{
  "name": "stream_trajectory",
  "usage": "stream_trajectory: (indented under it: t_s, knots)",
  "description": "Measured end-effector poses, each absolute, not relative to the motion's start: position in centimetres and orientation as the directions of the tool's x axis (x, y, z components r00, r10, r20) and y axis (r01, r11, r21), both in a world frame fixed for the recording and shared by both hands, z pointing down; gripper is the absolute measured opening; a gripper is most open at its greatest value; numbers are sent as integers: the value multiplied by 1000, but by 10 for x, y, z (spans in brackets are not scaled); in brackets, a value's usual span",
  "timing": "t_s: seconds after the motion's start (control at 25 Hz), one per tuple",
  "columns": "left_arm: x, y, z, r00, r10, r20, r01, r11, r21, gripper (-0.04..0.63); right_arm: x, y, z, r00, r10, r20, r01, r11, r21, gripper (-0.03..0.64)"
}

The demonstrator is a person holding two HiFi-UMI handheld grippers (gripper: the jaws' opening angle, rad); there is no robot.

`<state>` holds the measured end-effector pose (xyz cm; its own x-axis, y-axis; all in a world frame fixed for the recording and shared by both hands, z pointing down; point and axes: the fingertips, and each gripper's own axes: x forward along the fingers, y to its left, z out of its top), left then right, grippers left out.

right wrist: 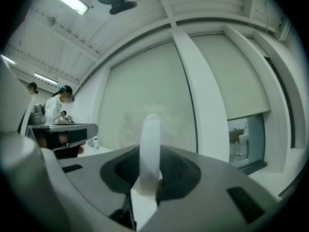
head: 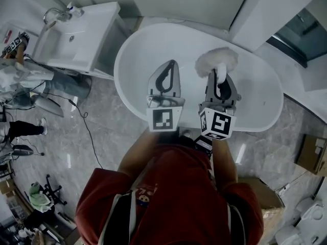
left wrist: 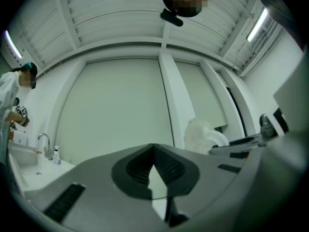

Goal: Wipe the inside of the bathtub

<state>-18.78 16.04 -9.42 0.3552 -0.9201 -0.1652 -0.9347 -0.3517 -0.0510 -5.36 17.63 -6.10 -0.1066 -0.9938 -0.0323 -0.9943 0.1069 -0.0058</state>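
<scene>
Overhanging bathtub [head: 258, 98]: two grippers [head: 172, 64] [head: 220, 71], one duster [head: 215, 59]

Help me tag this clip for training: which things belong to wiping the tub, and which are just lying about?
Job: bathtub, fluffy white duster, right gripper clamped on its handle, left gripper shut, empty.
Lying about: washbasin, tap, cardboard box, floor cable.
</scene>
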Motion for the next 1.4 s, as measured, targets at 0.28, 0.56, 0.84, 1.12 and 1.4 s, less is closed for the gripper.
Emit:
stream_trajectory:
  t_s: [0.28,0.56,0.84,1.12,1.4]
  knots:
    - [-207,109,-76,327,-936,-127,-945,-326,-30,15,-69,121,-43,-122,-992,13,-993,122,-1,94]
    - [-228,46,-36,319,-943,-98,-947,-321,6,15,-90,60,-3,-119,-991,69,-992,121,33,94]
    - [-245,-13,28,344,-938,-52,-939,-343,-18,15,-111,-1,59,-96,-986,136,-993,105,57,94]
    - [-260,-71,93,372,-928,-13,-928,-372,-5,15,-135,-52,130,-86,-974,211,-990,106,87,94]
    - [-271,-100,167,352,-935,42,-936,-351,22,15,-138,-80,211,-98,-959,265,-988,127,91,94]
